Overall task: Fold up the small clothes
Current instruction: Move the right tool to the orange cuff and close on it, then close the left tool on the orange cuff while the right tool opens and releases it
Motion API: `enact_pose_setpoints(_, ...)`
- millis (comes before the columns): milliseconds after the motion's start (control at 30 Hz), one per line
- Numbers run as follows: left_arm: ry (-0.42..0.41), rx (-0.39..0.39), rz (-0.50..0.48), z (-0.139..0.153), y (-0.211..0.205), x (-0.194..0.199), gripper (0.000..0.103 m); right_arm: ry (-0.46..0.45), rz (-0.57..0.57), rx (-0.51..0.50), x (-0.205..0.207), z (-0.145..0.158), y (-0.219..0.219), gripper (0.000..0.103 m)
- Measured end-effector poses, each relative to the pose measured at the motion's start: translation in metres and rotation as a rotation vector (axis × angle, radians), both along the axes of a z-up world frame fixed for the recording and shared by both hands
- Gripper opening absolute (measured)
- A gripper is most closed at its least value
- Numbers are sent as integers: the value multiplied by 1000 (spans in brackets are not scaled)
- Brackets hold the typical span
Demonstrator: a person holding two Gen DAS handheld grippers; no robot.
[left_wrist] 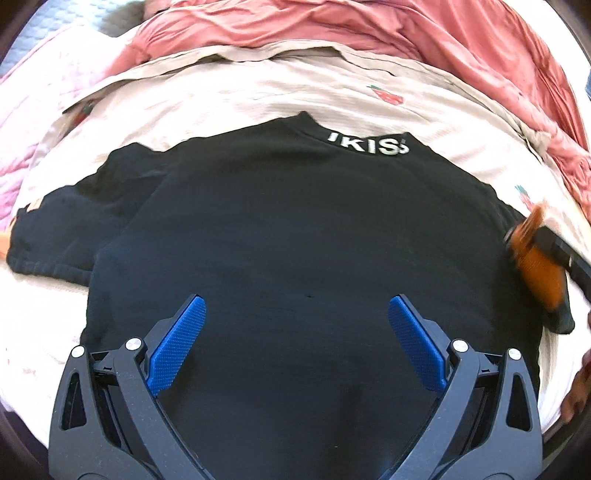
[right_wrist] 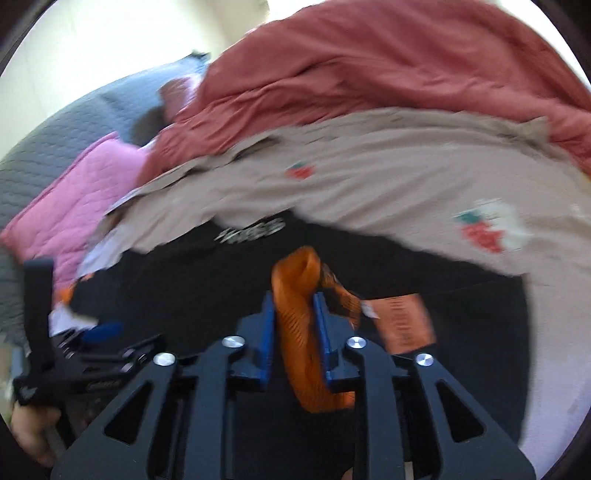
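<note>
Fabric fills both views: a black T-shirt lies spread flat on a beige sheet printed with small strawberries, its back up and its white-lettered collar at the far end from the left tool. That tool hovers over the lower middle of the shirt with its blue pads spread wide and nothing between them. One sleeve lies flat out to the left of it, an orange edge showing at the cuff.

To the right of the left tool, at the shirt's other edge, the right tool pinches a bunched fold of orange cloth between its blue pads, the jaws narrow with the cloth filling the gap; this view is blurred. The orange cloth rises in a loop beyond the fingertips, and an orange patch lies on the black fabric just right of them.

Beyond the sheet, past both tools, a crumpled red blanket is heaped, with a pink quilted pillow and grey quilted bedding to the left. A hand holds the left tool's handle at the lower left of the right wrist view.
</note>
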State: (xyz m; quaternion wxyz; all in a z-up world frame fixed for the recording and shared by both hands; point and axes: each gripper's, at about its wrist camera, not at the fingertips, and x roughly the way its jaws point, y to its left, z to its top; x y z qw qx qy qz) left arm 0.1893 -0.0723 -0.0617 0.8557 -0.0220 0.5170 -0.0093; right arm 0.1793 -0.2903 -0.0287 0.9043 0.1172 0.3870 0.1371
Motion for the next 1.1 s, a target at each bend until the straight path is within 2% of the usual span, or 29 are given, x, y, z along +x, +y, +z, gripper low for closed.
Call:
enact_pose_setpoints(67,1,-11,4,1,1,0,94,-17,7,40,-3,6,-6,32)
enact_pose_setpoints(133,-2,-21,-5,3,-1,-1,94,-43,-32,87,-5,13,-23,41)
enact_pose_setpoints(233,5,-52,-38,4,-15,-1,92,-36,-147,169,-7,15,-61,42)
enact_pose_setpoints(300,22,-93,-64,3,-29,0,89,3,-246,142,-8,9,-85,43)
enact_pose_setpoints(400,57,-178,-118,1,-55,4,76,85,-345,72,-7,-3,-105,43)
enact_pose_setpoints(500,96,-249,-163,-4,-79,7,59,117,-374,116,-9,-10,-115,43)
enact_pose_setpoints(533,140,-303,-175,-10,-89,10,52,118,-374,130,-10,-10,-116,43)
enact_pose_setpoints(600,181,-357,-163,-19,-98,12,45,119,-369,123,-11,-10,-114,43)
enact_pose_setpoints(800,209,-430,-104,-28,-103,14,45,130,-375,121,-7,-14,-112,43)
enact_pose_setpoints(967,214,-549,-70,-28,-94,6,45,138,-406,136,-6,-16,-118,43)
enact_pose_setpoints(1000,217,-572,-64,-29,-92,5,45,139,-409,138,-5,-16,-118,44)
enact_pose_setpoints(1033,220,-604,-60,-29,-90,4,45,139,-412,139,-5,-16,-119,50)
enact_pose_setpoints(1100,221,-640,-55,-30,-88,3,45,137,-415,140,-7,-16,-120,52)
